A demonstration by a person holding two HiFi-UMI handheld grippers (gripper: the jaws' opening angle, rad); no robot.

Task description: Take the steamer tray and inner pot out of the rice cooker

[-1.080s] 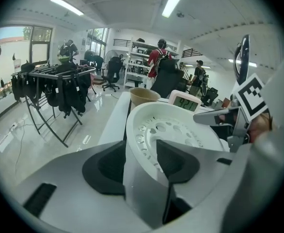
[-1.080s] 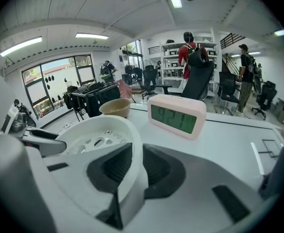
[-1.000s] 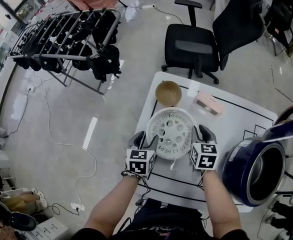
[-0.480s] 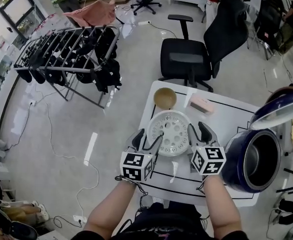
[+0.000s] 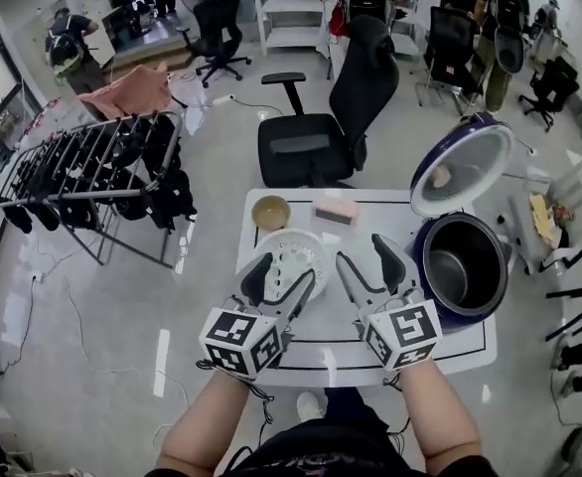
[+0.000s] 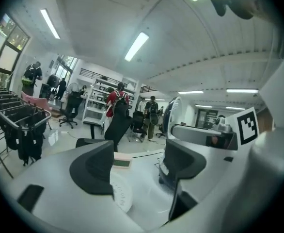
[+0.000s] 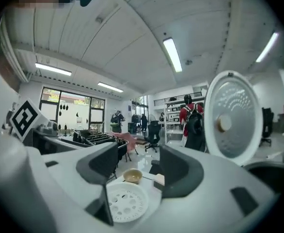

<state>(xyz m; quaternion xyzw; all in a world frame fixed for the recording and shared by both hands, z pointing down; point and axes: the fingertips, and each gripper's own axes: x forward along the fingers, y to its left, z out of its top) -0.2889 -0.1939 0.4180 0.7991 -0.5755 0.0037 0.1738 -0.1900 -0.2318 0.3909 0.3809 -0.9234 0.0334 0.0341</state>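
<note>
Now, left gripper: jaws spread wide, having just been opening; nothing between the pads, which touch nothing.
Right gripper: jaws likewise wide, having just been opening; empty, no contact.
Hands: bare forearms reach in from the near edge, side by side; both grippers are held above the tabletop, pointing about level toward the far side.
Steamer tray: white, perforated, lying flat on the tabletop left of the rice cooker; under and just beyond the left gripper, free of both.
Rice cooker: navy, at the right end of the tabletop, lid standing open.
Inner pot: metal, seated inside the cooker, not yet lifted out.
Other: tan bowl and pink box at the far edge, beyond the tray.
</note>
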